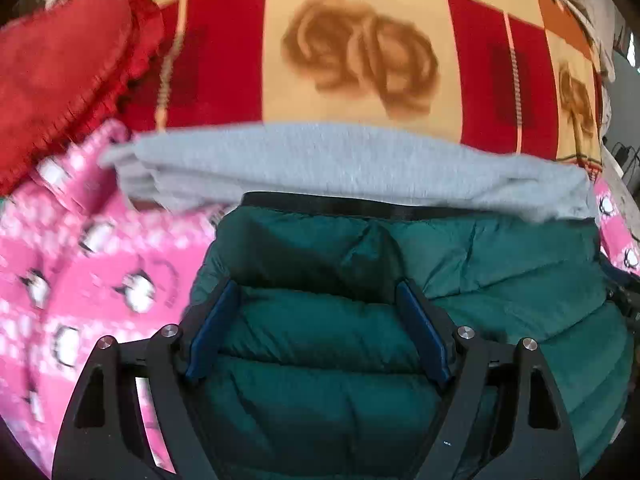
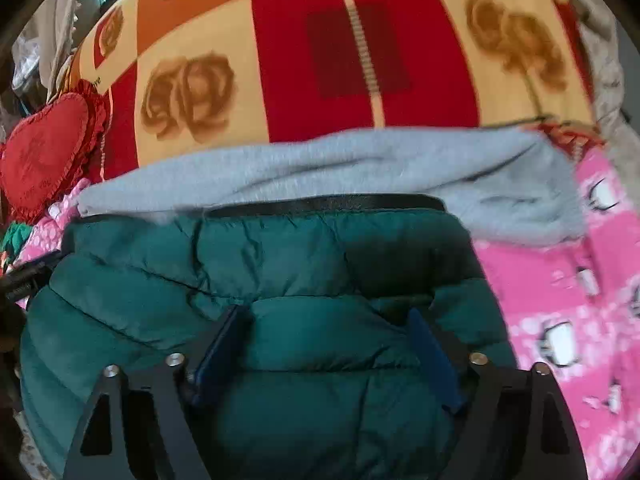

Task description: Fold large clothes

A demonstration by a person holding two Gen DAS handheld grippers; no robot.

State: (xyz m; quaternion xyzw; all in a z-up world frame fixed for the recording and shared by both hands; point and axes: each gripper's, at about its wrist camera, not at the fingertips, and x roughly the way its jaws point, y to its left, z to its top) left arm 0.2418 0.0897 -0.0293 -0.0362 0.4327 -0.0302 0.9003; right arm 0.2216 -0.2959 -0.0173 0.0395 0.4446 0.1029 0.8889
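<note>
1. Left wrist view: the left gripper (image 1: 318, 300) stands with its jaws spread wide over the green puffer jacket (image 1: 320, 340), and nothing is pinched between the blue pads (image 1: 216, 320); it is released. The jacket lies bunched directly in front of the grey sweatshirt (image 1: 340, 164), with the pink penguin fleece (image 1: 80, 280) to its left. Risk, as I judge it: closing here would catch only one slippery quilted ridge, and the padded layers beneath would slide out when lifted.

2. Left wrist view again: the grey sweatshirt's near edge touches the jacket's black collar band (image 1: 340, 204). A grab too far forward could take both garments together and drag the sweatshirt's folds apart.

3. Right wrist view: the right gripper (image 2: 324, 328) is likewise spread and empty above the jacket (image 2: 304, 360). The pink fleece (image 2: 560, 320) lies just right of the jacket, so a sideways drift could snag it.

4. Both views are smeared, which suggests quick motion; an uneven grab by the two hands would leave a crooked fold on the patterned blanket (image 2: 420, 52).
</note>
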